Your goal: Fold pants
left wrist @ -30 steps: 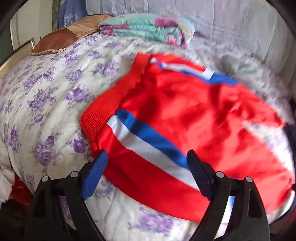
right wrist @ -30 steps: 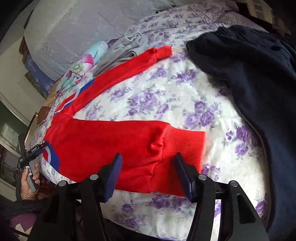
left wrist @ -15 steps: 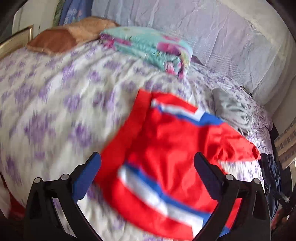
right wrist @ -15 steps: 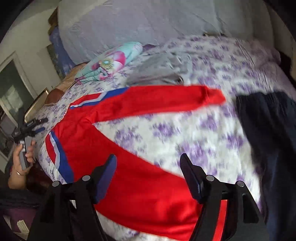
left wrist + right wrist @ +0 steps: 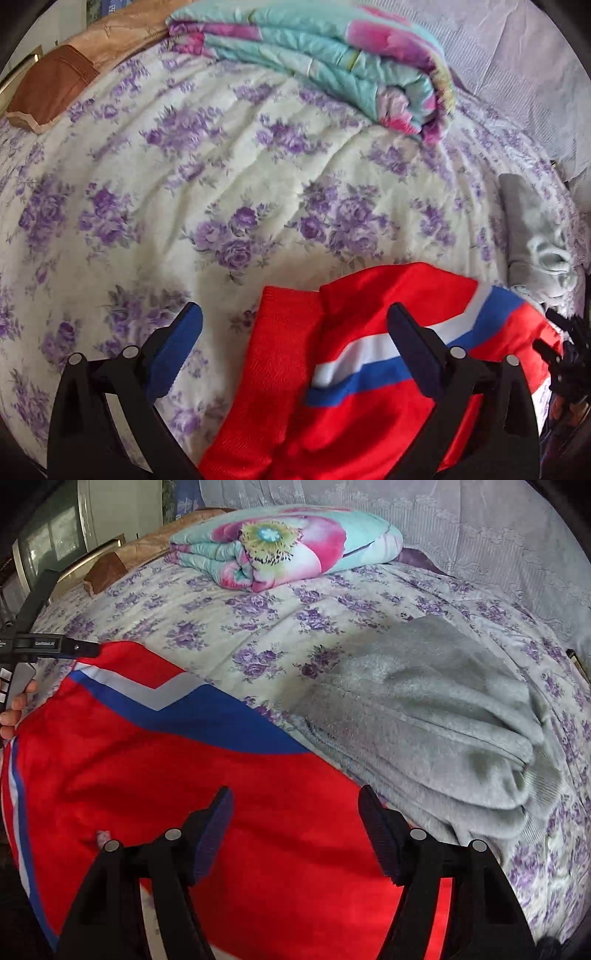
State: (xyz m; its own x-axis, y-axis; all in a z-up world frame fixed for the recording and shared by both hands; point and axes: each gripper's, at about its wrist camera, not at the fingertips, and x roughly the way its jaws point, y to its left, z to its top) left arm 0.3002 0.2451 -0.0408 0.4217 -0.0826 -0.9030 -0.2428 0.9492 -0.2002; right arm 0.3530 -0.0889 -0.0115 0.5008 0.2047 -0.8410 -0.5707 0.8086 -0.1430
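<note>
Hand-held gripper (image 5: pixel 295 830) over partly cropped pants (image 5: pixel 184 775)

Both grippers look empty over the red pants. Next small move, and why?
Probably lower the left gripper onto the ribbed waistband edge of the red pants and close on it. Its jaws stand open, having just closed slightly, with the band between the fingers but unpinched. The right gripper hovers open over flat red cloth, so nothing is held yet and a fold needs a gripped edge.
</note>
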